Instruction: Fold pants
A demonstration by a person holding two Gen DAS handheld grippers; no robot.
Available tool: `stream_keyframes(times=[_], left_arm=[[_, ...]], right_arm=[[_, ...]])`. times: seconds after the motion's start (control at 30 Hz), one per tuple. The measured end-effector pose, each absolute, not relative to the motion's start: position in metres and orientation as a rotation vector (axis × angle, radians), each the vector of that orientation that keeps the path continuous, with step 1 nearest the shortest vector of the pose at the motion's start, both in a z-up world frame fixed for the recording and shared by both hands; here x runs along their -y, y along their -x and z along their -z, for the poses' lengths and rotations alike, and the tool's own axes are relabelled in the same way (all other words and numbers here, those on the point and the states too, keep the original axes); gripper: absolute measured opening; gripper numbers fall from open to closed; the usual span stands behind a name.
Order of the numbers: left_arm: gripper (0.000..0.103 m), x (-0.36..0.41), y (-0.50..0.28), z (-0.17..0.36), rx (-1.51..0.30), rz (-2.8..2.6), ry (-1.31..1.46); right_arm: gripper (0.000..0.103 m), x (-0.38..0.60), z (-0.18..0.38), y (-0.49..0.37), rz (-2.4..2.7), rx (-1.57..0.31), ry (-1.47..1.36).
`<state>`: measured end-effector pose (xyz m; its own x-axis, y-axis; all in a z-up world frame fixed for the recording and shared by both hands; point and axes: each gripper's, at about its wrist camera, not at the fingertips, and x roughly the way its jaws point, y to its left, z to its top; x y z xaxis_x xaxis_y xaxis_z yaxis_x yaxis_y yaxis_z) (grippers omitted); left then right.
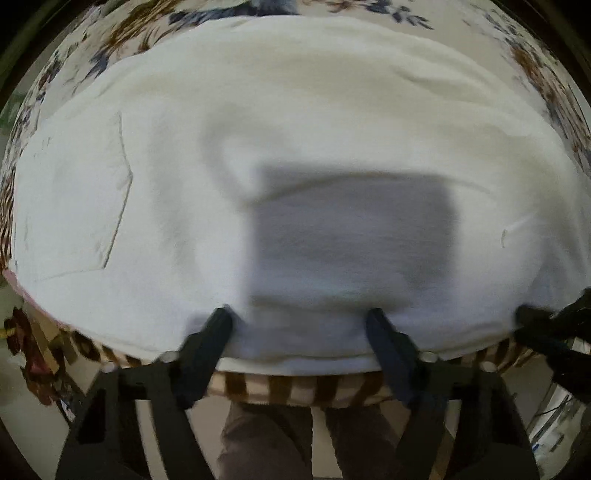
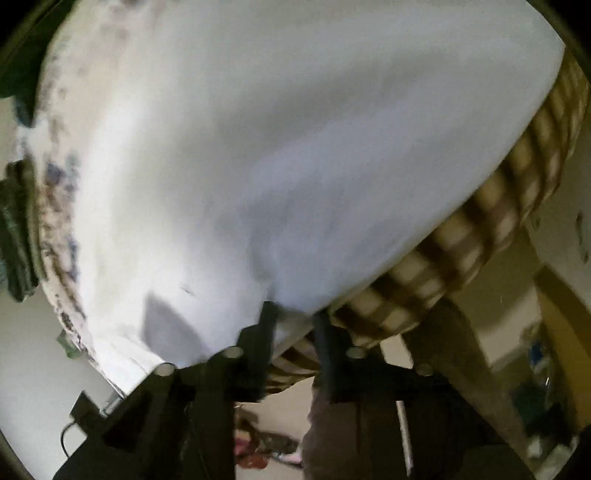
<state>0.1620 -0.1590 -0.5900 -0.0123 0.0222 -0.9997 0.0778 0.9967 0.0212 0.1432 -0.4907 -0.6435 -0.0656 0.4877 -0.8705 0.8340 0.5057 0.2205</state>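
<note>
While white pants [image 1: 295,129] cover bed | left gripper [image 1: 299,321] jaws wide | right gripper [image 2: 293,317] jaws narrow, grip unclear

The pants [image 1: 295,122] are plain white, with a patch pocket [image 1: 74,199] stitched in the same white and a grey shadow across their middle. Under them lies a cream bedsheet [image 1: 122,33] printed with brown and navy flowers. Along the bed's near edge hangs a blanket [image 1: 280,387] checked in brown and beige. Both the left tool [image 1: 299,317] and the right tool [image 2: 293,314] are black. The person's trousers [image 1: 266,439] are dull brown.
</note>
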Motion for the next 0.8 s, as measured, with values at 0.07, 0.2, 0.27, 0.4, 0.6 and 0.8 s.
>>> stream_keyframes(times=[0.07, 0.2, 0.27, 0.4, 0.6, 0.8], left_arm=[[0.038, 0.157, -0.156, 0.589, -1.579, 0.058, -0.095], [0.030, 0.141, -0.148, 0.593, -1.636, 0.089, -0.074], [0.031, 0.137, -0.157, 0.586, -1.672, 0.084, -0.013], [0.035, 0.145, -0.191, 0.556, -1.610, 0.136, 0.092], [0.060, 0.208, -0.244, 0.559, -1.549, 0.308, 0.084], [0.078, 0.281, -0.289, 0.577, -1.588, 0.401, -0.026]], right_arm=[[0.002, 0.491, 0.640, -0.134, 0.451, -1.694, -1.144], [0.000, 0.493, 0.636, -0.134, 0.390, -1.704, -1.097], [0.002, 0.507, 0.629, -0.131, 0.327, -1.656, -1.171], [0.066, 0.579, 0.592, -0.108, 0.420, -1.428, -1.154], [0.078, 0.712, 0.586, -0.062, 0.632, -1.137, -1.263], [0.068, 0.781, 0.615, -0.059, 0.590, -0.896, -1.409]])
